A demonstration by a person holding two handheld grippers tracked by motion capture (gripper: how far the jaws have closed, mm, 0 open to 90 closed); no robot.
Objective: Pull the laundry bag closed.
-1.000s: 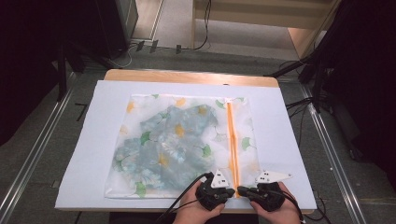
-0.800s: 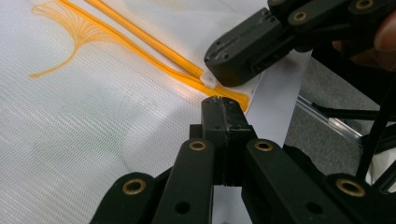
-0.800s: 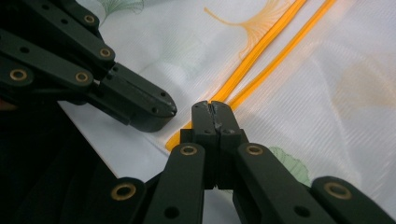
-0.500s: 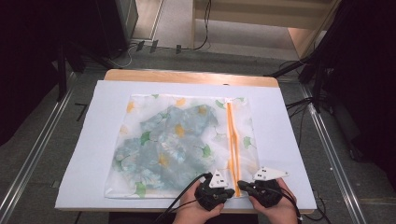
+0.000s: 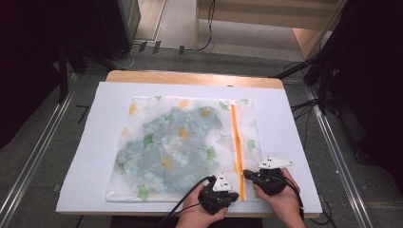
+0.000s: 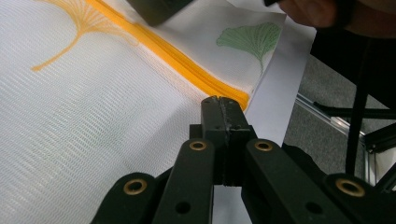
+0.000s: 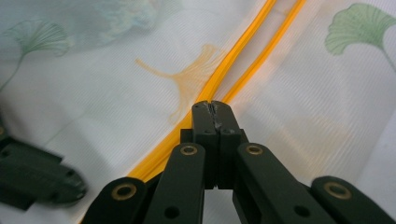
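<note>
A white mesh bag [image 5: 142,107] printed with ginkgo leaves lies flat on a white sheet [image 5: 90,156], with a blue-green flowered cloth [image 5: 176,142] inside it. Its orange zipper [image 5: 235,128] runs down the right side. My left gripper [image 5: 236,194] [image 6: 223,100] is shut, its tips pinching the bag at the zipper's near end [image 6: 236,95]. My right gripper [image 5: 245,175] [image 7: 214,105] is shut right where the zipper [image 7: 243,42] forks into two open tracks; the pull is hidden under its tips. Behind the tips the zipper is closed.
The wooden table edge [image 5: 190,78] shows beyond the sheet. Metal rails [image 5: 33,156] run along the floor on both sides, with cables and dark stands [image 5: 323,80] at the far right. My left gripper's body [image 7: 32,179] lies close beside the right one.
My right gripper has slid a little way up the zipper, away from the person. The left gripper and the bag have stayed put.
</note>
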